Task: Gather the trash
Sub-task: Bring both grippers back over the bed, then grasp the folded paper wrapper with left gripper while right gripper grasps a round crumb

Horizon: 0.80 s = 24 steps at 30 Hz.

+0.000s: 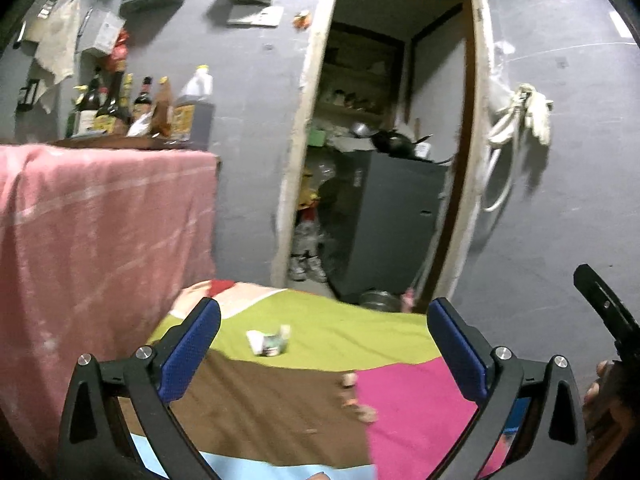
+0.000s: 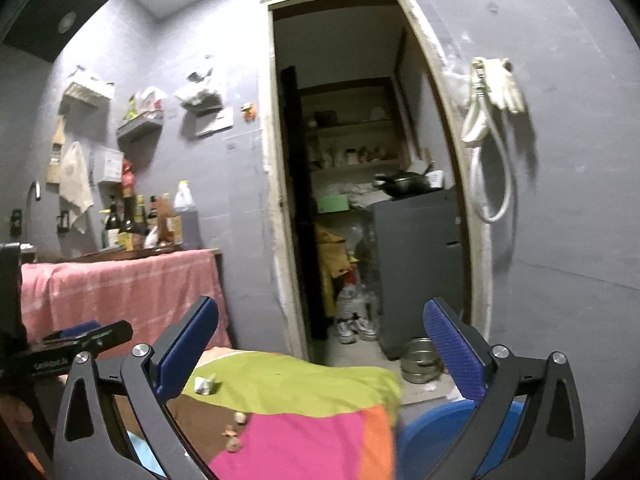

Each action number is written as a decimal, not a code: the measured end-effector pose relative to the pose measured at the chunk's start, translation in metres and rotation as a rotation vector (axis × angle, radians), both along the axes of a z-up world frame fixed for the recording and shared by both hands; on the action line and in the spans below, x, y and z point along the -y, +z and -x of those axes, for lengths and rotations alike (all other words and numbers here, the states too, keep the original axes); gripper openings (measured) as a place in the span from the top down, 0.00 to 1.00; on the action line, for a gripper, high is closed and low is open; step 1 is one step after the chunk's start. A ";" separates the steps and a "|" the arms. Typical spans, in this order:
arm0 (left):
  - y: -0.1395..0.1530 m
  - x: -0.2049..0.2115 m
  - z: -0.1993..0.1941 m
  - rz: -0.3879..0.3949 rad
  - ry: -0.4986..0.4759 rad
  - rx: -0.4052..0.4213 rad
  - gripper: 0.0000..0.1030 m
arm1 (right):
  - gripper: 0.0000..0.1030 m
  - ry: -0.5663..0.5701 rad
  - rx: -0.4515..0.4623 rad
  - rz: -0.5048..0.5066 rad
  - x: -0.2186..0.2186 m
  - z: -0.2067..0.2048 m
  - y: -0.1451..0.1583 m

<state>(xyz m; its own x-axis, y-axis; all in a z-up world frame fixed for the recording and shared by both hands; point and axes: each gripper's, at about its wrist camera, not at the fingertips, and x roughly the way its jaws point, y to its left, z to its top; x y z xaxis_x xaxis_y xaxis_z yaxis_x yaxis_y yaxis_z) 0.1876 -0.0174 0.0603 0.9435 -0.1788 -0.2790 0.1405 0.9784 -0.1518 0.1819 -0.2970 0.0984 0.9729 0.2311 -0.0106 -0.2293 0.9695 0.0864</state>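
A crumpled white and green wrapper (image 1: 269, 343) lies on the green patch of a colourful patchwork cloth (image 1: 280, 404); it also shows in the right wrist view (image 2: 206, 385). Small nut-shell scraps (image 1: 352, 394) lie by the seam of the brown and pink patches, also in the right wrist view (image 2: 236, 430). My left gripper (image 1: 324, 320) is open and empty, held above the cloth short of the wrapper. My right gripper (image 2: 320, 320) is open and empty, above the cloth's right part. The left gripper's body (image 2: 68, 350) shows at the left of the right view.
A counter draped in pink cloth (image 1: 100, 220) stands at the left with several bottles (image 1: 160, 108). An open doorway (image 2: 360, 180) ahead shows a grey cabinet (image 2: 420, 264), shoes and metal bowls (image 2: 420, 360). A blue round object (image 2: 436, 436) sits right of the cloth.
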 end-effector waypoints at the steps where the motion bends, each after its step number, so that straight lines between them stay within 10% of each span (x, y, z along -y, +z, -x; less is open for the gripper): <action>1: -0.004 -0.008 -0.003 -0.001 0.008 -0.012 0.02 | 0.00 0.009 -0.004 0.010 -0.007 -0.003 -0.002; 20: -0.089 -0.057 -0.112 -0.054 -0.008 -0.323 0.02 | 0.00 0.150 -0.324 0.151 -0.079 -0.114 -0.078; 24: -0.103 -0.057 -0.135 -0.035 -0.027 -0.400 0.03 | 0.14 0.184 -0.418 0.185 -0.088 -0.129 -0.092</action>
